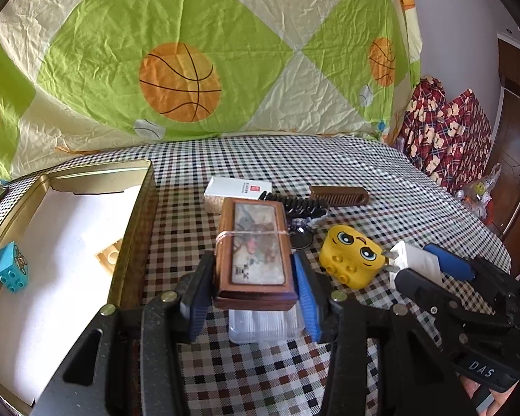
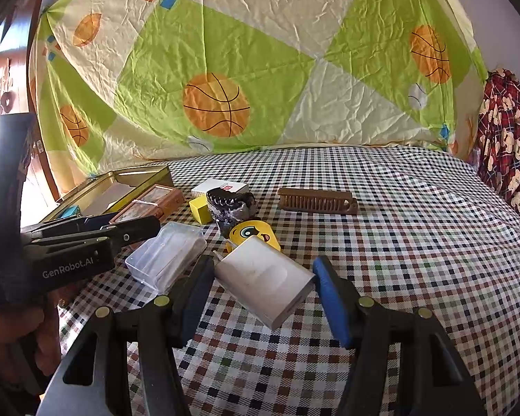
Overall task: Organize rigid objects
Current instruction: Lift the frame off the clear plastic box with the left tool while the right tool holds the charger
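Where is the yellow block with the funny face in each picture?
Left wrist view: the yellow face block sits right of centre, beside the white plug.
Right wrist view: the same block is near the centre, mostly hidden behind the white plug.
Shared landmark: the brown comb lies farther back in both.

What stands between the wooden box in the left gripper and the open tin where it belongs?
Nothing visible. The left gripper holds the wooden box just right of the tin; only the tin's near wall must be cleared. A clear case lies below.
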A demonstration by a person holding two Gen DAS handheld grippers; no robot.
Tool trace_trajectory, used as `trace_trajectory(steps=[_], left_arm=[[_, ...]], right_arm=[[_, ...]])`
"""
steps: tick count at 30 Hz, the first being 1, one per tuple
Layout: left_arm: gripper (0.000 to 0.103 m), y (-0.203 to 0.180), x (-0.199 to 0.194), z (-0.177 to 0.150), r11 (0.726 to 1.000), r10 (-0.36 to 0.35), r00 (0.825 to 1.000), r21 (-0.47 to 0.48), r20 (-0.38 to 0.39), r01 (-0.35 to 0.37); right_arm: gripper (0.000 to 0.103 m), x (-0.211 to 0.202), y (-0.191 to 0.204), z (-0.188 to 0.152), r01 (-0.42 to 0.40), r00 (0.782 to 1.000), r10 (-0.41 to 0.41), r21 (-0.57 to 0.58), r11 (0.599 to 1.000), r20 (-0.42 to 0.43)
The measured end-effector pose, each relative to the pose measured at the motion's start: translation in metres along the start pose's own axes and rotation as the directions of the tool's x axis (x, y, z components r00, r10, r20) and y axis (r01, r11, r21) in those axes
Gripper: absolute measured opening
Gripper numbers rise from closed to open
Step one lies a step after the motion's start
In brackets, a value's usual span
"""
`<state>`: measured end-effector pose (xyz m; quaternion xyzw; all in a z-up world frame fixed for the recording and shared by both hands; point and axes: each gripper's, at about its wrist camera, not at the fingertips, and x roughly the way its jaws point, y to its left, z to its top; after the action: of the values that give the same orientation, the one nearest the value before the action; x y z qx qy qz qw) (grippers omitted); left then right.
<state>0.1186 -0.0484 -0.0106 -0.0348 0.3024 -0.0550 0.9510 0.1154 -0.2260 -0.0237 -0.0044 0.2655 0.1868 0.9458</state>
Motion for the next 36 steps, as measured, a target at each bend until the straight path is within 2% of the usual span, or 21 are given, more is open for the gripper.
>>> trace_trajectory(steps=[17,36], left_arm=[[0.044,-0.004,-0.025,-0.002,0.999,0.043,0.989,0.007,0.145,-0.045],[0.044,-0.001,-0.042,-0.006,0.998,0.06,0.971,-0.011,0.231,-0.059]], right_arm=[[0.062,-0.016,-0.002,-0.004,-0.019,0.995,0.019,0.005,1.0,0.103],[0.062,-0.029,-0.003,-0.006,-0.004,0.983,0.002,0.011,1.0,0.182]])
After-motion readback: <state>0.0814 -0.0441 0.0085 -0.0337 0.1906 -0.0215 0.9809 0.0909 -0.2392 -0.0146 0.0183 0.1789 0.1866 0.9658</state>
